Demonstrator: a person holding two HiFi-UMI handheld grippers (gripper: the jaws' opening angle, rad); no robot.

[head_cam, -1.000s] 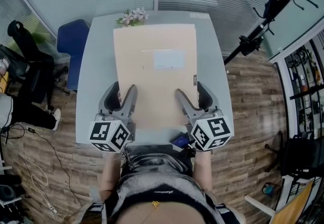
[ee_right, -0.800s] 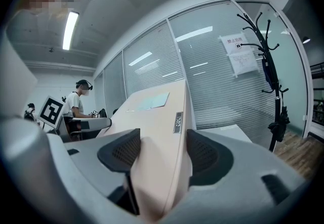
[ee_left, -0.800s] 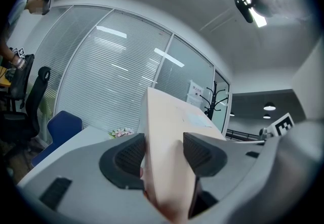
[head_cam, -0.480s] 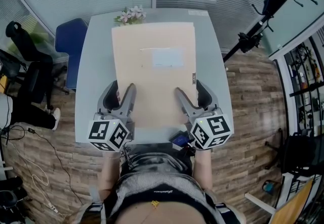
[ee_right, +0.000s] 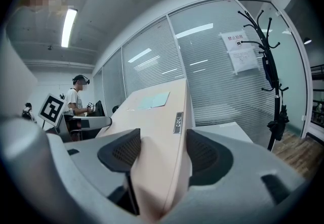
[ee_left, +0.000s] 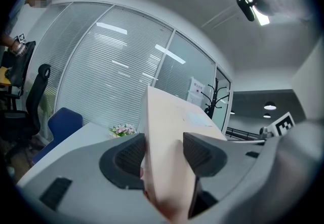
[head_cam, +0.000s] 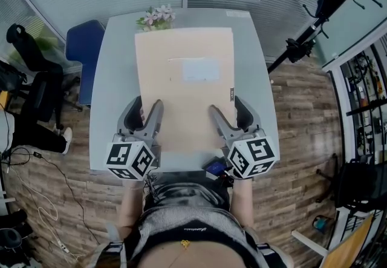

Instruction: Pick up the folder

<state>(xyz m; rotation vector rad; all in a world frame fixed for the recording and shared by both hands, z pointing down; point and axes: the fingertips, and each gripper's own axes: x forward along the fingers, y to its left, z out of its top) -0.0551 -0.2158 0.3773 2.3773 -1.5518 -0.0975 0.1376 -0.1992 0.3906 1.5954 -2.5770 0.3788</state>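
Folder [head_cam: 184, 79] is a big beige one running down the middle of the worktop [head_cam: 118, 79], from close to the near edge almost up to the far edge, where its far left corner ends just beside the flowers [head_cam: 158, 19]. The person has it from the near end with both tools. The left gripper [head_cam: 146, 103] is on the near left corner and the right gripper [head_cam: 225, 104] on the near right corner.

Both sets of jaws are clenched on the folder. In each gripper view the beige edge fills the gap and the ribbed pads sit against it on both sides. The jaws stand wide, most likely because the folder is a thick one, more like a box file. The small label [ee_right: 177, 122] on its right edge is just ahead of the right pads.

Taking both corners makes sense. Something this long and flat would probably droop or twist if pinched at one spot, so a matched grip at each side should keep it level. Both grippers point nearly flat along the worktop, which fits sliding onto an edge rather than coming down from above.

From these views it's not clear whether the folder has left the worktop yet, so the lift looks like the step in hand.
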